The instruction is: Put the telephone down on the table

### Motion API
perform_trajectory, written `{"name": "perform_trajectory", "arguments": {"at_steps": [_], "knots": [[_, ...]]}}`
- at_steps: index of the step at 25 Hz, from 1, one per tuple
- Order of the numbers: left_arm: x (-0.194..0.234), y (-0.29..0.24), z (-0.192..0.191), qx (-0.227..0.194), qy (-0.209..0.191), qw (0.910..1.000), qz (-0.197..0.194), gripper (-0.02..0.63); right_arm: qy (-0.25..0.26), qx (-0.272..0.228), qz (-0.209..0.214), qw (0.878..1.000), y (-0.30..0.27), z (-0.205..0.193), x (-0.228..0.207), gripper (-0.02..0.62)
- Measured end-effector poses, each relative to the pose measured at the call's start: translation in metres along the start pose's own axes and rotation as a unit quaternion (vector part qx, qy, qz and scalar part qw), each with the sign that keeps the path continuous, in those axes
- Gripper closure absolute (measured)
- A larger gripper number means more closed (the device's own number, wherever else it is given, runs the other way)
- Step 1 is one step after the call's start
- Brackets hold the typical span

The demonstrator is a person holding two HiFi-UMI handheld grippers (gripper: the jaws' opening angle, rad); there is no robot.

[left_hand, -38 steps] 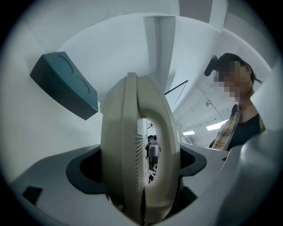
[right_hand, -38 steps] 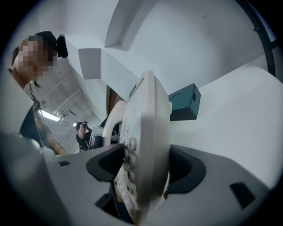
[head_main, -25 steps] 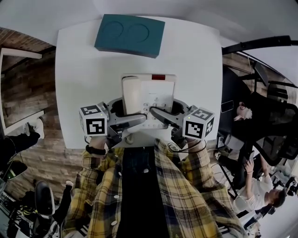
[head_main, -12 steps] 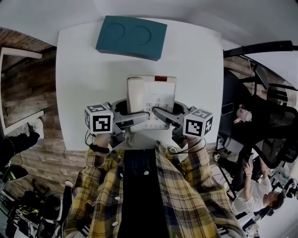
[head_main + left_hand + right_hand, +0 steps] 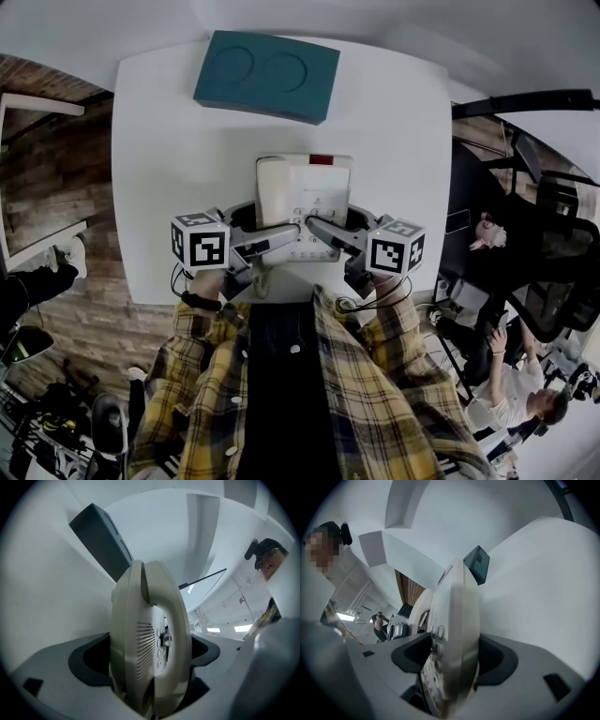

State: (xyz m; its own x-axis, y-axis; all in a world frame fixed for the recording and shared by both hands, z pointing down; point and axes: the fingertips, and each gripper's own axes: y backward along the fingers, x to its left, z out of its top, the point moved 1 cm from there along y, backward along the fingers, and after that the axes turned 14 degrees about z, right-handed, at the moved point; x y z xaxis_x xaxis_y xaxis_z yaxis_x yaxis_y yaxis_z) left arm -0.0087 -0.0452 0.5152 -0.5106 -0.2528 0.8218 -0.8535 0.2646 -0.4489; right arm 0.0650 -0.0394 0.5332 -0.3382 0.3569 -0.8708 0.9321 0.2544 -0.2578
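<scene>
The telephone sits over the middle of the white worktop, near its front edge and just ahead of the person's plaid shirt. It lies flat, keypad up, with the handset resting in its cradle on the left side. The left claw and the right claw each come in from their own side and bite the near end of the body.

In the left gripper view the telephone fills the gap between the jaws. They press on its top face and its underside, so the claw is clamped on it. The right gripper view shows the same hold on the telephone, with the keys facing one jaw. Two grips at the near corners likely keep the wide, light body level and stop the loose handset from sliding off.

The teal block lies at the far edge, well apart, so the landing spot is free. The views do not settle whether the base already touches the worktop. Judging by the level pose, the set-down is close to done, and both claws have yet to let go.
</scene>
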Motion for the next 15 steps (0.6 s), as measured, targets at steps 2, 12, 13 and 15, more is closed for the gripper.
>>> {"name": "perform_trajectory", "arguments": {"at_steps": [2,12,13,15], "knots": [[0.002,-0.001,0.000,-0.001,0.007,0.9999,0.008,0.160,-0.002,-0.001,-0.003,1.000,0.000,0.000,-0.002,0.314],[0.018,-0.009,-0.006,0.004,0.023,0.9989,0.040,0.160,-0.019,0.002,-0.012,1.000,-0.001,-0.005,-0.013,0.314],[0.018,-0.008,-0.006,0.004,0.022,0.9987,0.045,0.160,-0.019,0.001,-0.015,1.000,-0.001,-0.005,-0.013,0.314],[0.021,-0.003,-0.001,-0.007,0.003,0.9968,0.080,0.161,-0.015,0.000,-0.030,0.999,0.000,-0.006,-0.015,0.314]]}}
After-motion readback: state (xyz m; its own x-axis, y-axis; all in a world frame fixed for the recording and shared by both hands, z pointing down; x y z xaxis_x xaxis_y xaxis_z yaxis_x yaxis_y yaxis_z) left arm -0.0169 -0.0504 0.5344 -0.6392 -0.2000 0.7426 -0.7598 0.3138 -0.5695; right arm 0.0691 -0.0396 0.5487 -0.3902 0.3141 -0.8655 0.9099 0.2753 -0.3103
